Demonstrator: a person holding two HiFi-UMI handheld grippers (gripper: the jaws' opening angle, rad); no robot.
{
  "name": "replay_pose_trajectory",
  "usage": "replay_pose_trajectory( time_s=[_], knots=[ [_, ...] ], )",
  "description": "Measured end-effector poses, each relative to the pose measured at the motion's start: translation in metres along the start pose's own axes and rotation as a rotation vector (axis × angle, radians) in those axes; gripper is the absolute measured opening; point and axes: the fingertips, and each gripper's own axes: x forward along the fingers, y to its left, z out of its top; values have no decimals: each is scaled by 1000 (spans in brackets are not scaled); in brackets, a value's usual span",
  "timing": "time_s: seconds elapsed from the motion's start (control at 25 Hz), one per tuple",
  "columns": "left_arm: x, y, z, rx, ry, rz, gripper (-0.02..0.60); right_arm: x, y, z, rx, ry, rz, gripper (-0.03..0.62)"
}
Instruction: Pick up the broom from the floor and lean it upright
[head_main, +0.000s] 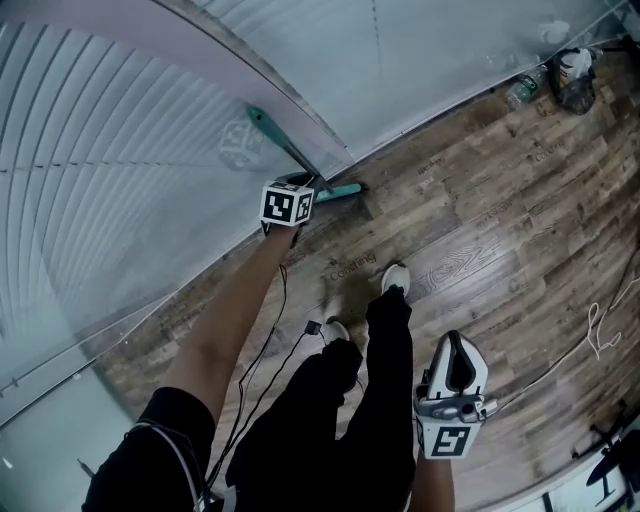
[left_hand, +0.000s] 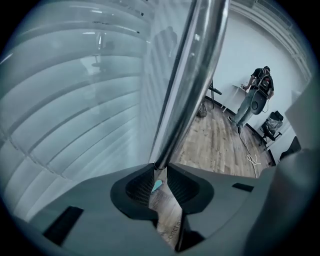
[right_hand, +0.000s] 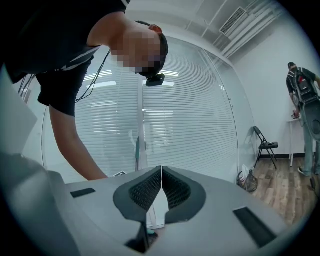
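Note:
The broom stands upright against the glass wall, its teal head (head_main: 342, 191) on the wood floor at the wall's foot. Its handle (head_main: 282, 146) rises along the blinds. My left gripper (head_main: 293, 238), with its marker cube, is at the handle just above the head. In the left gripper view the shiny handle (left_hand: 186, 80) runs up from between the jaw tips, which close on it, and a bit of teal head (left_hand: 157, 185) shows below. My right gripper (head_main: 458, 352) hangs by my right leg, shut and empty; its own view shows the broom (right_hand: 137, 148) ahead.
My legs and shoes (head_main: 395, 279) stand just behind the broom. A dark rubbish bag (head_main: 575, 82) and a bottle (head_main: 522, 89) sit by the far wall. A white cable (head_main: 600, 330) trails on the floor at right. Another person (left_hand: 257, 97) and a folding chair (right_hand: 265, 145) are across the room.

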Motion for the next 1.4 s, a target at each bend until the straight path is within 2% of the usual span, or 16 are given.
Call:
replay_pose_trajectory(
  time_s=[0.16,0.28,0.48,0.6,0.8,1.08,1.24,1.4],
  knots=[
    [3,3,3,-28,-29,0,91,9,11,2,19,-20,19,20],
    [1,-1,6,-55,-66,-44,91,14,21,-1,33,-16,39,20],
    [-12,-21,1,58,-89,-140,84,14,36,0,32,-15,84,20],
    [-25,-37,-4,47,-74,-162,83,11,35,6,24,-8,92,20],
    [-58,-67,-21,7,-56,-184,80,8,29,40,12,-36,83,20],
    [-91,-107,-60,-23,-23,-214,75,6,31,61,6,-64,86,20],
    [-84,-108,-82,-11,24,-246,77,11,42,53,17,-55,101,20],
    [-56,-80,-90,-16,84,-210,77,11,47,34,38,-26,104,20]
  ],
)
